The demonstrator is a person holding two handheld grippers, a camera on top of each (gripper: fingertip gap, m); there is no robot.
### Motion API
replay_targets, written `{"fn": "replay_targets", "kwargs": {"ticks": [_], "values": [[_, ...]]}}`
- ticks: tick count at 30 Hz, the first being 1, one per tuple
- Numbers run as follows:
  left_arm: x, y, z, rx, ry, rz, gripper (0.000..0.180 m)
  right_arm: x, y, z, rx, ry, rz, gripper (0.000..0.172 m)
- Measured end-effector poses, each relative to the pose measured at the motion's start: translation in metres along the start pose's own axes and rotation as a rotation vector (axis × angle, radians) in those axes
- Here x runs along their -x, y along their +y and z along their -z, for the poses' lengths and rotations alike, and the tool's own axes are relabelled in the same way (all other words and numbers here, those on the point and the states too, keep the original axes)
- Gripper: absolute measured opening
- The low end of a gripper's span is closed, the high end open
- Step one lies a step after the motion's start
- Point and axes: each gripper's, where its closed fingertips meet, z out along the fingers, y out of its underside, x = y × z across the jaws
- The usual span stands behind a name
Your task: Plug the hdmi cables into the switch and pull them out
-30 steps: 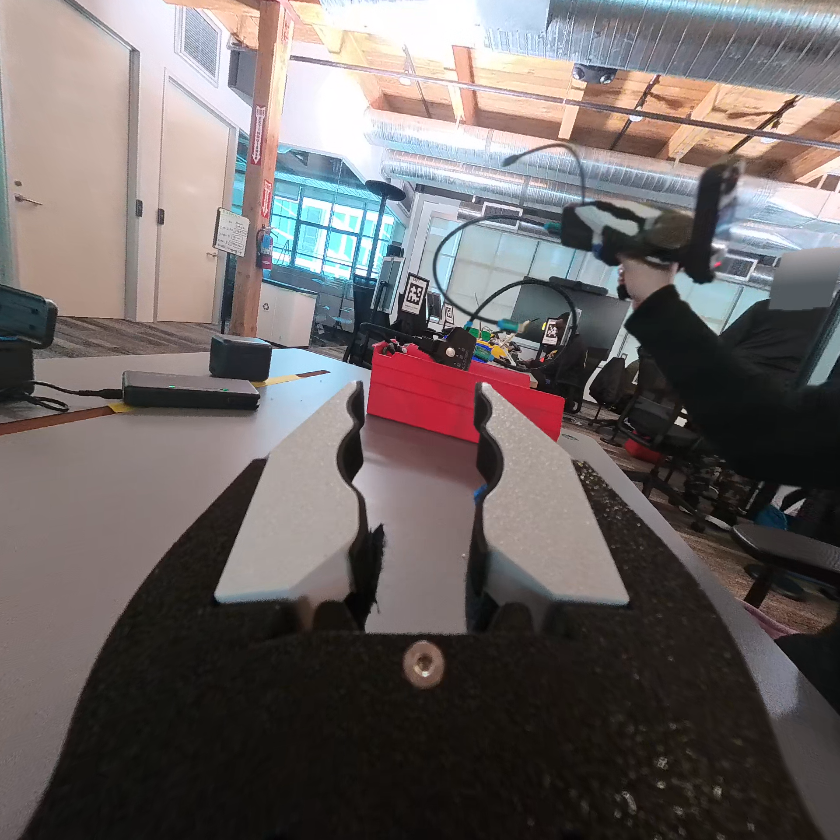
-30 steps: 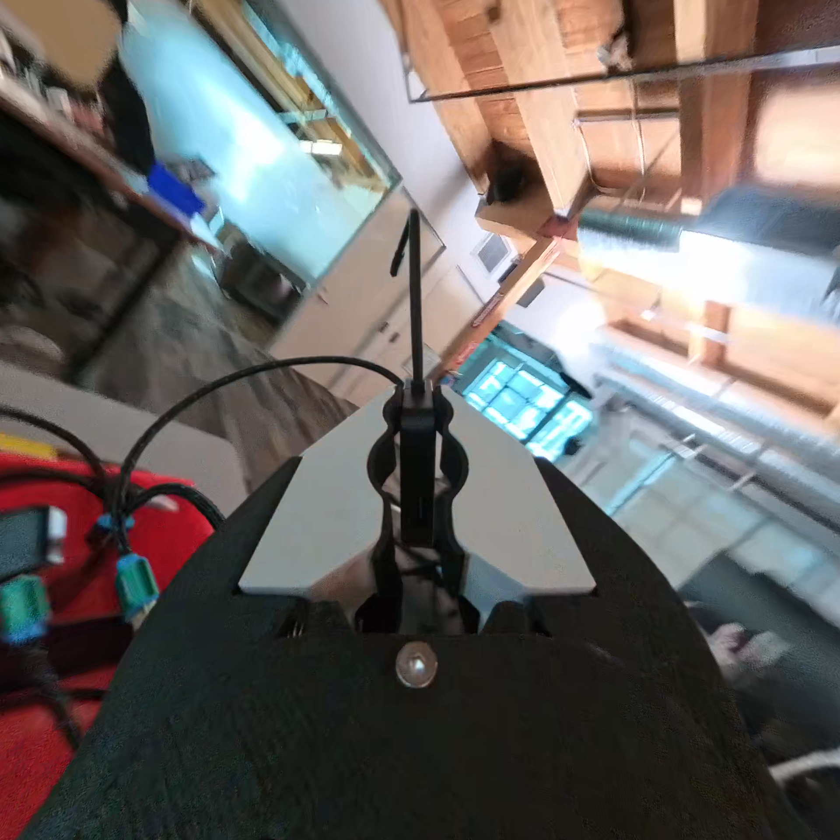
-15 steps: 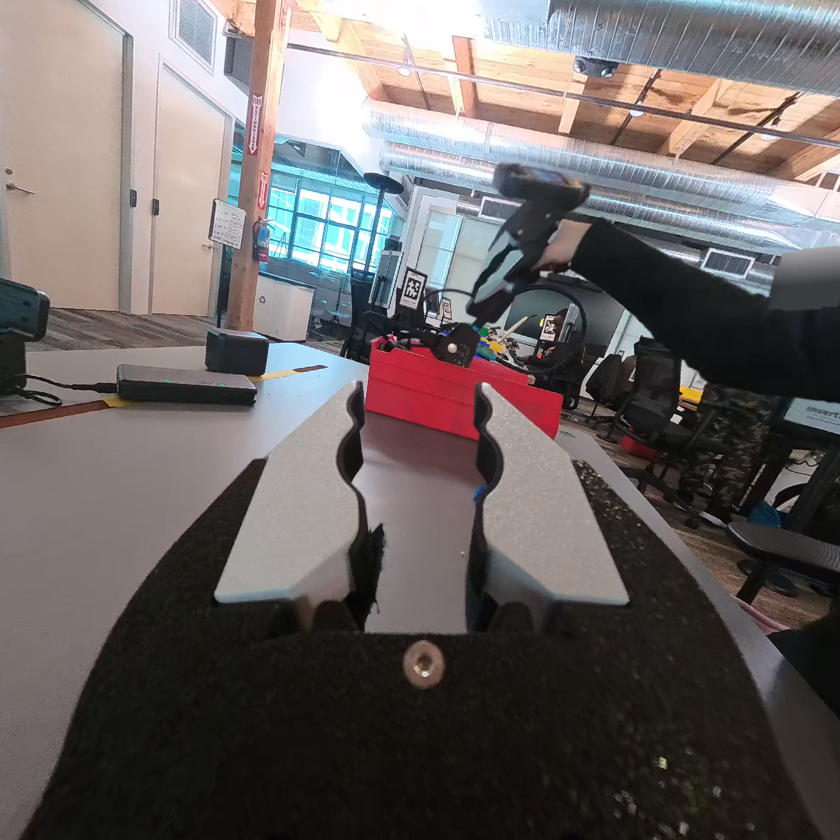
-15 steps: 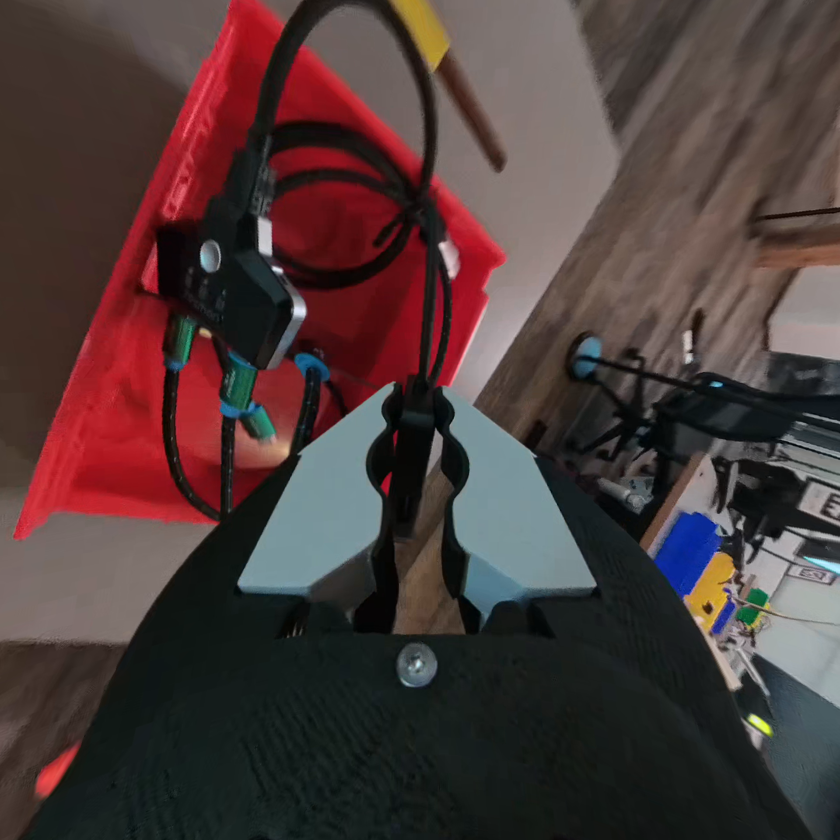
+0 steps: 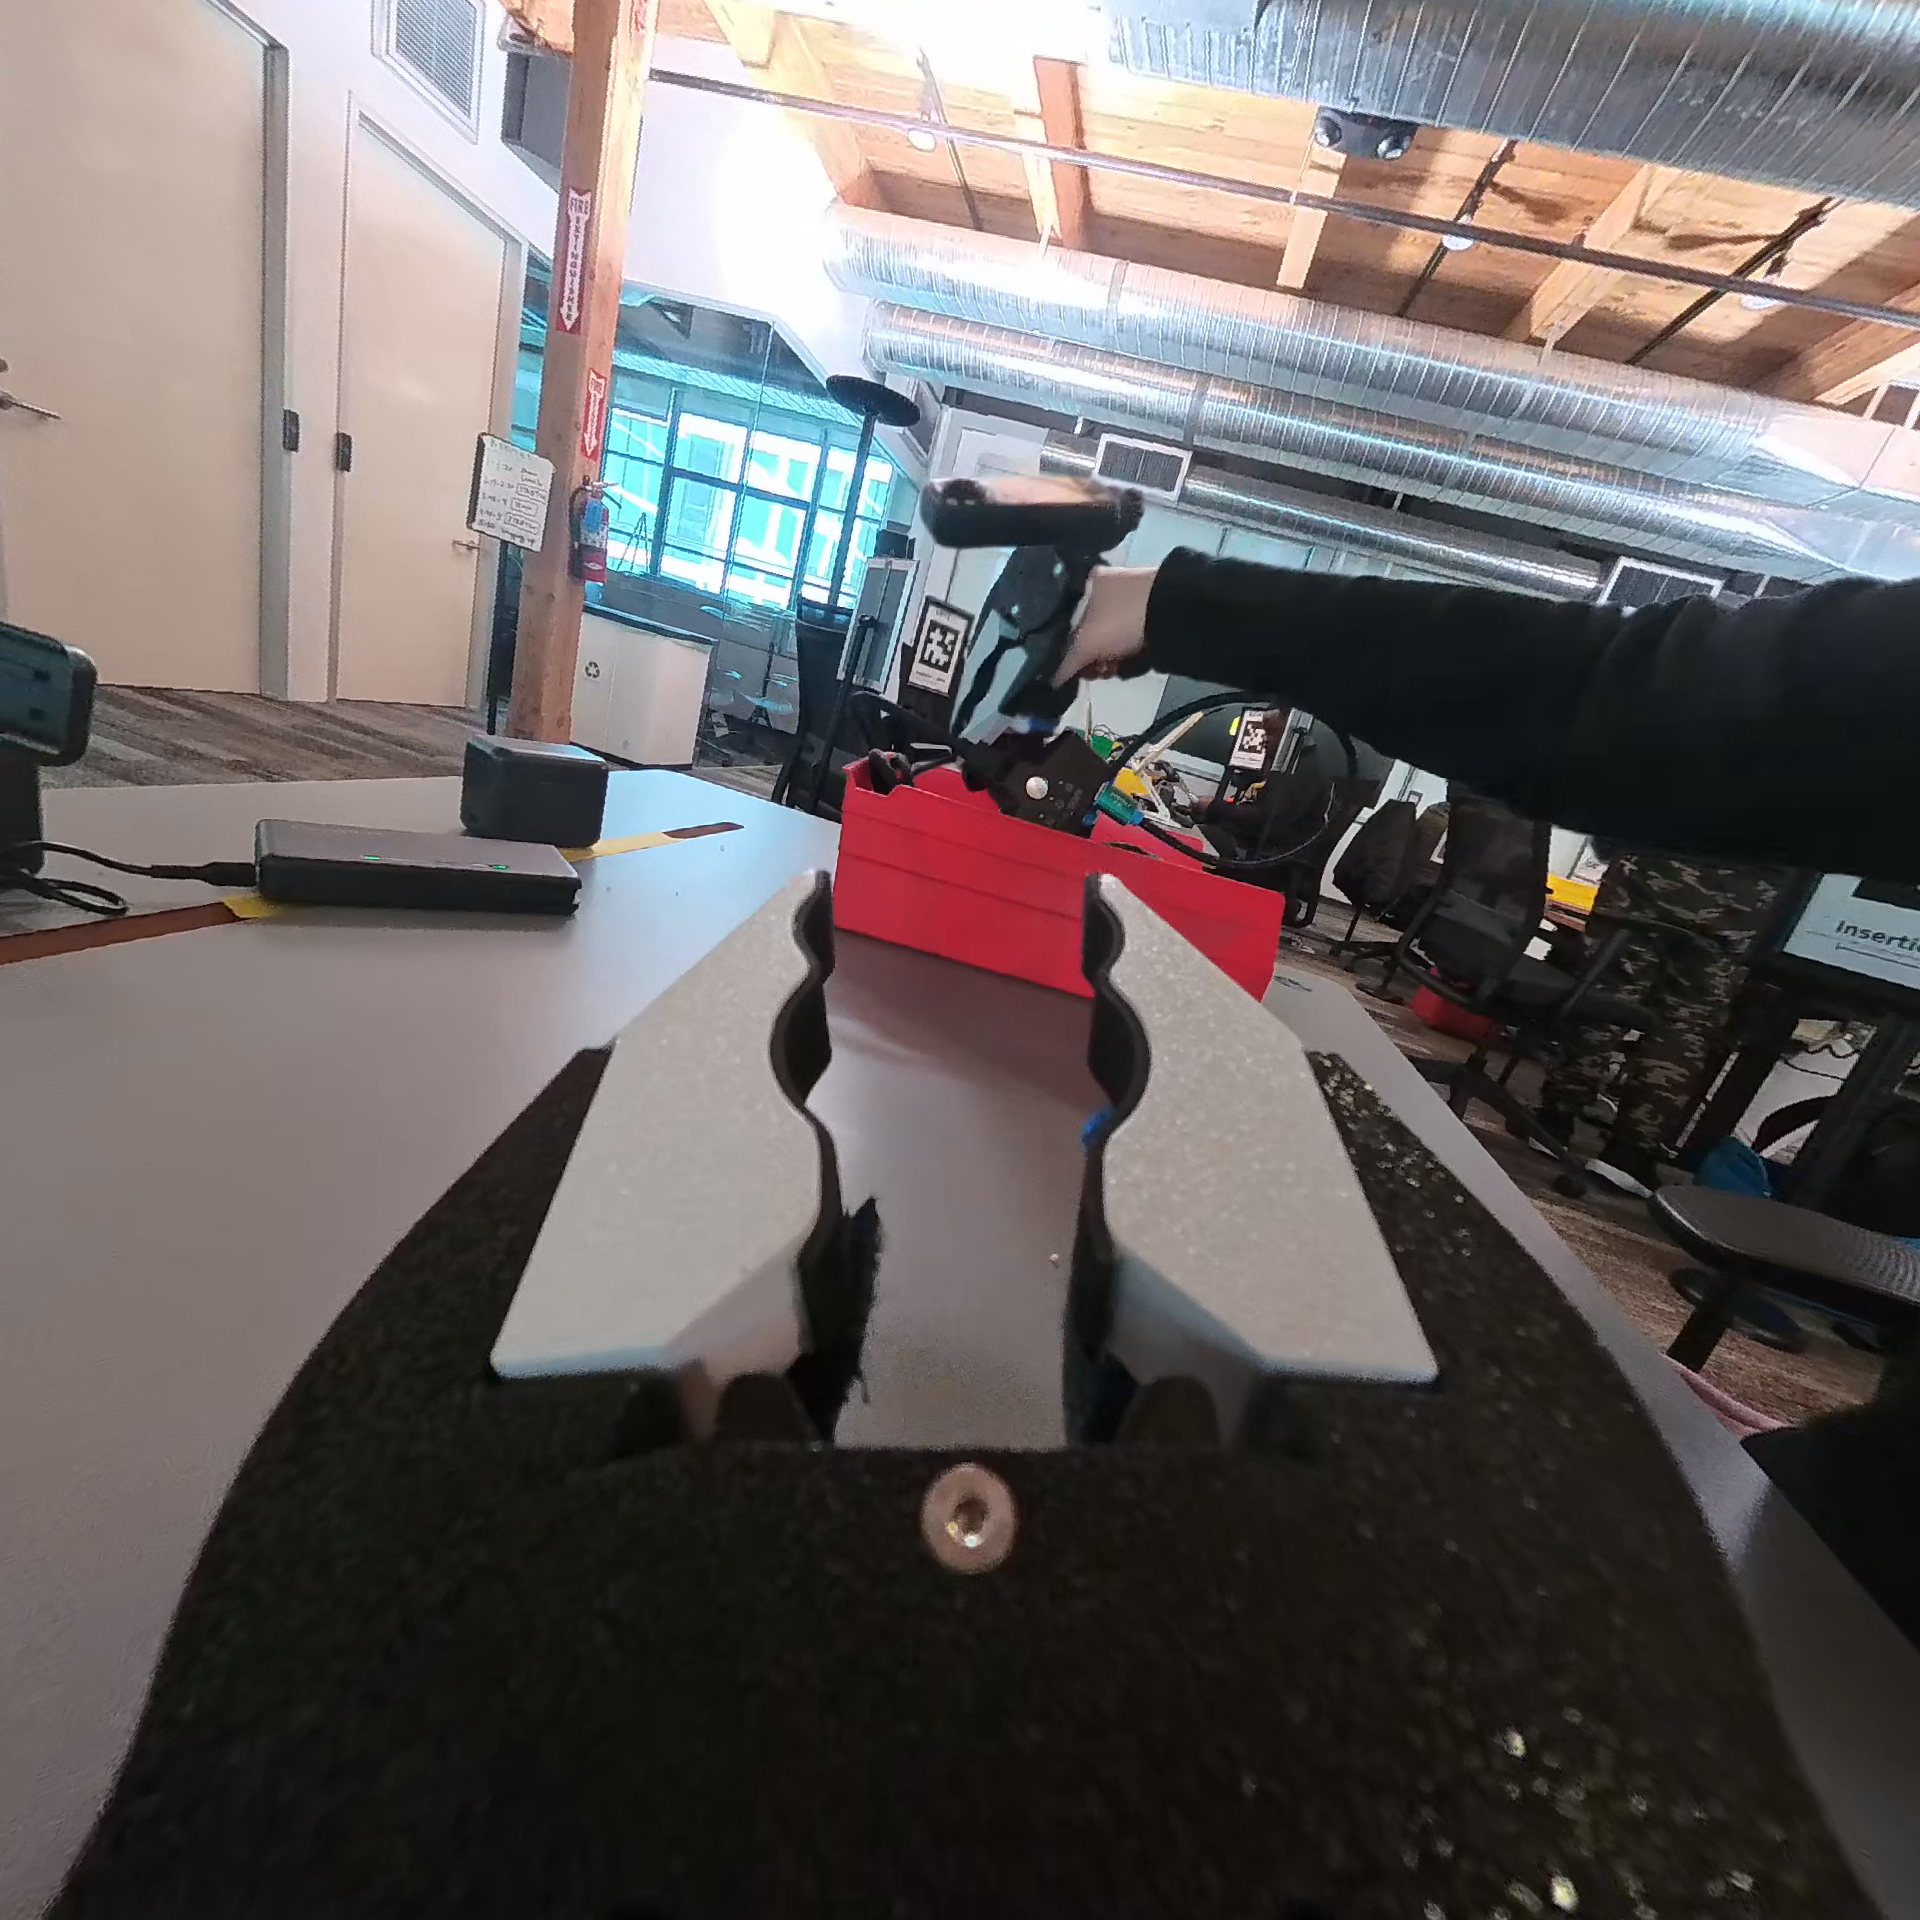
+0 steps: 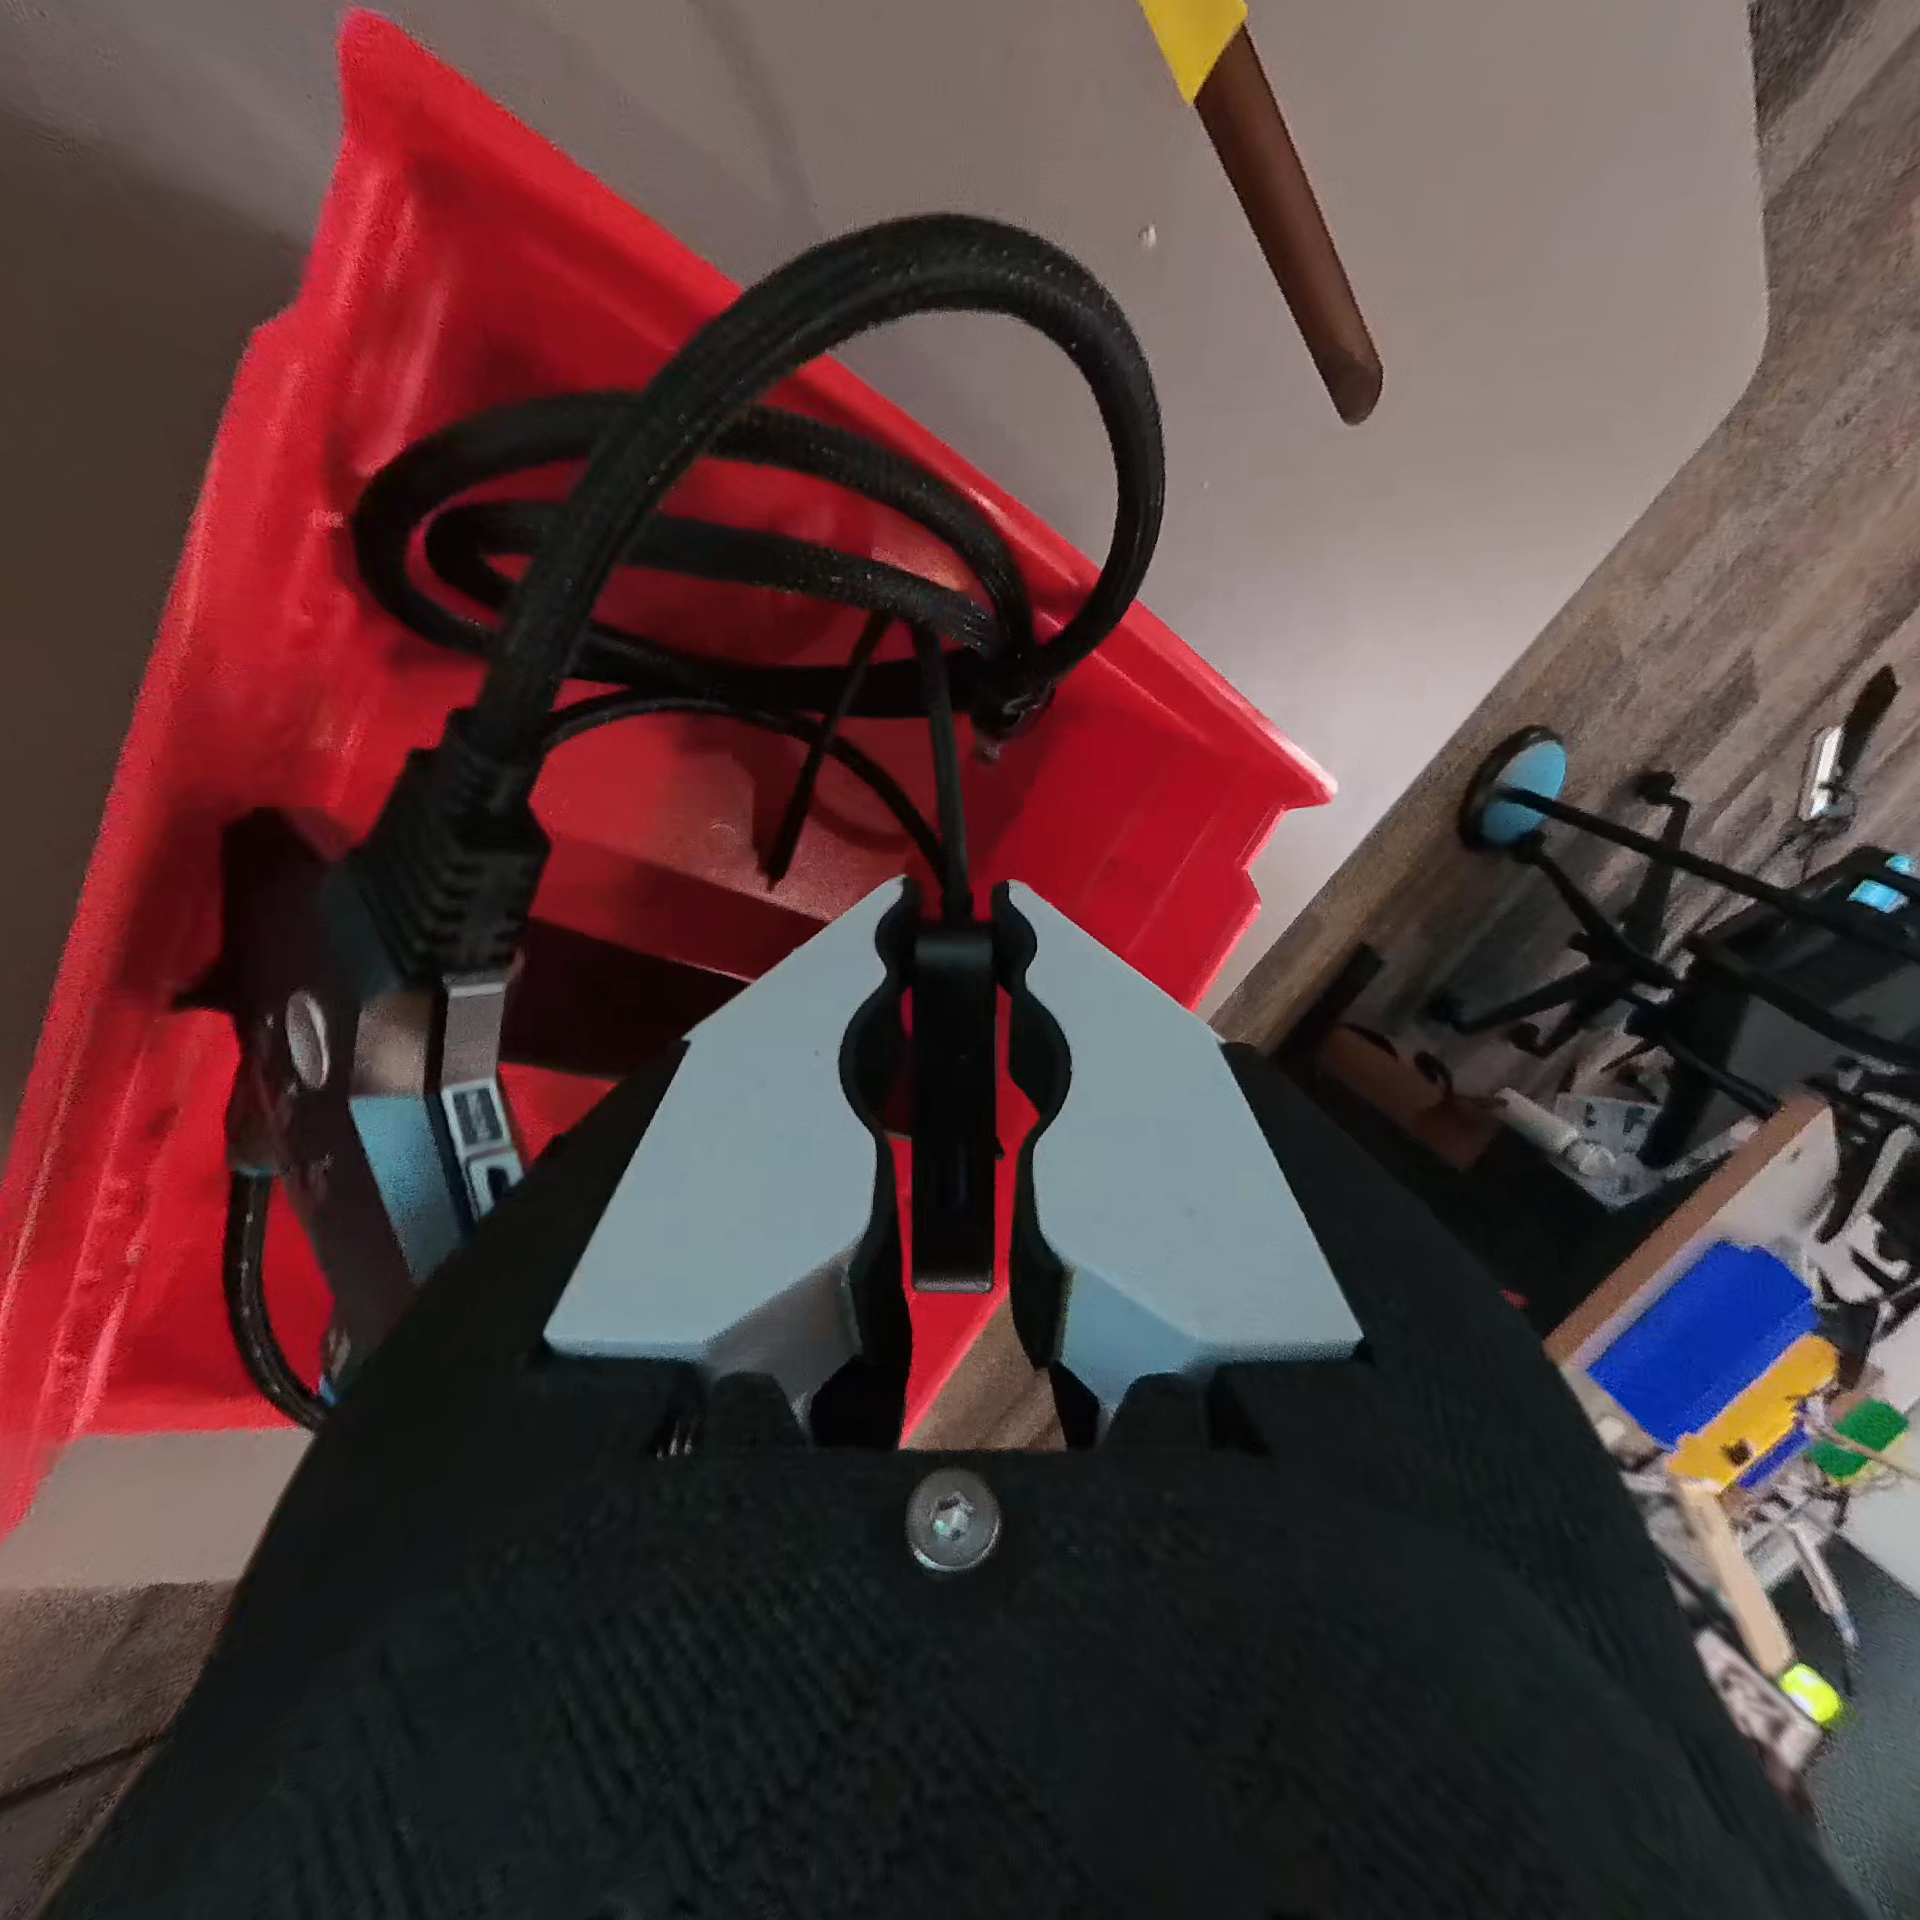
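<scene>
The right gripper (image 6: 951,914) is clamped on a slim black plug (image 6: 951,1101), both pads pressing its sides, with a thin black cord running from the plug's nose down into the red bin (image 6: 1143,790). The plug's free end points back toward the gripper body, not toward any port.

The switch (image 6: 301,1049), a small dark box with a silver button, sits propped at the near-left corner of the bin. In the left wrist view it shows above the bin wall (image 5: 1039,904), directly under the right gripper (image 5: 1013,717).

Cable status, as far as can be seen:
- One thick braided cable (image 6: 914,312) has its ribbed black connector (image 6: 447,883) at the top edge of the switch; it appears seated, though the joint itself is blurred.
- Further cables with teal connector ends (image 5: 1117,802) hang at the opposite side of the switch; whether they are plugged in cannot be told.
- The remaining braided cable lies coiled in the bin.

The left gripper (image 5: 956,925) rests low over the grey table (image 5: 260,1091), fingers wide apart with nothing between them, well short of the bin.

Judgement: the task is mid-cycle. The held plug is out of the switch and is either due for insertion or being returned to the bin.
</scene>
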Motion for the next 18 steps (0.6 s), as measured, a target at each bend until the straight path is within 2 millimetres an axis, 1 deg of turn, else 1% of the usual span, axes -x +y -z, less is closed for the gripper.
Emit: {"fn": "replay_targets", "kwargs": {"ticks": [2, 3, 4, 5, 7, 8, 10, 12, 13, 15, 17, 18], "values": [[0.000, 0.000, 0.000, 0.002, 0.003, 0.002, 0.045, 0.006, 0.003, -0.005, 0.021, -0.048, -0.068, 0.014], [0.000, 0.000, 0.000, 0.001, 0.003, 0.002, 0.045, 0.012, 0.007, -0.006, 0.055, -0.099, -0.106, 0.019], [0.000, 0.000, 0.000, -0.001, 0.003, 0.001, 0.045, 0.015, 0.013, -0.008, 0.086, -0.127, -0.135, 0.033], [-0.001, -0.001, 0.000, -0.005, 0.003, -0.002, 0.045, 0.013, 0.017, -0.007, 0.097, -0.122, -0.153, 0.044], [-0.001, -0.002, 0.001, -0.012, 0.000, -0.008, 0.046, 0.004, 0.017, 0.002, 0.036, -0.091, -0.186, 0.056], [-0.001, -0.002, 0.001, -0.013, 0.000, -0.008, 0.046, -0.002, 0.013, 0.012, -0.032, -0.076, -0.212, 0.059], [0.000, -0.001, 0.001, -0.011, 0.000, -0.005, 0.047, -0.016, 0.004, 0.038, -0.199, -0.042, -0.264, 0.063], [0.000, -0.001, 0.001, -0.011, 0.000, -0.002, 0.047, -0.029, 0.005, 0.068, -0.339, -0.019, -0.312, 0.065], [0.000, -0.002, 0.001, -0.012, -0.001, -0.001, 0.047, -0.037, 0.010, 0.081, -0.397, 0.001, -0.338, 0.069], [0.001, -0.002, 0.001, -0.014, -0.004, -0.003, 0.048, -0.049, 0.026, 0.104, -0.494, 0.023, -0.402, 0.077], [0.001, -0.001, 0.000, -0.010, -0.009, -0.010, 0.050, -0.055, 0.050, 0.116, -0.564, 0.033, -0.478, 0.087], [0.000, 0.000, 0.000, -0.005, -0.010, -0.018, 0.050, -0.056, 0.065, 0.115, -0.584, 0.033, -0.513, 0.089]]}}
